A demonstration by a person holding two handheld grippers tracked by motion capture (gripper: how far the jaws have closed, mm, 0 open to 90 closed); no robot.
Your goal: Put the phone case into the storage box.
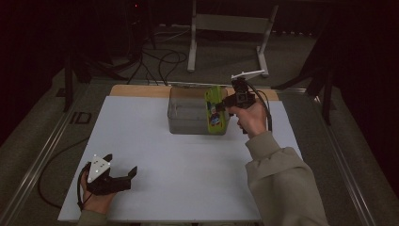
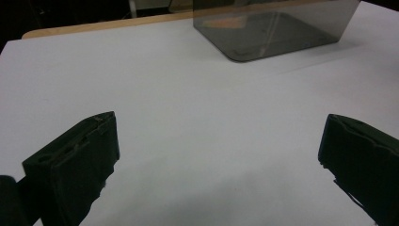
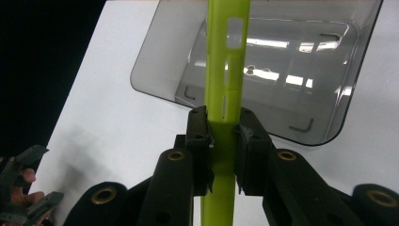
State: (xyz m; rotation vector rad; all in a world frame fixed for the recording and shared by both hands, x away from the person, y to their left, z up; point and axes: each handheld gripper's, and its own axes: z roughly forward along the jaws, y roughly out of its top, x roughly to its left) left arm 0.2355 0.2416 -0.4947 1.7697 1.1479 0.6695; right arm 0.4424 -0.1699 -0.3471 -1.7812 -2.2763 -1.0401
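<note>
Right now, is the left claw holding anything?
No: in the left gripper view the left claw stands wide open over the bare white table, with nothing between its jaws.

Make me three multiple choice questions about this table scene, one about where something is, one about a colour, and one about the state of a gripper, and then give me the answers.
1. Where is the clear bin?
A. at the far middle of the white table top
B. at the near left corner
C. on the floor

2. What colour is the flat package held by the right gripper?
A. red
B. lime green
C. white

3. How do the jaws of the left gripper stand?
A. shut on the package
B. shut on the bin's rim
C. open, with nothing between them

Answers:
1 A, the high view shows the bin near the table's far edge, about mid-width.
2 B, the right gripper view shows a lime green edge clamped between the jaws.
3 C, the left gripper view shows both jaws wide apart over bare table.
</note>
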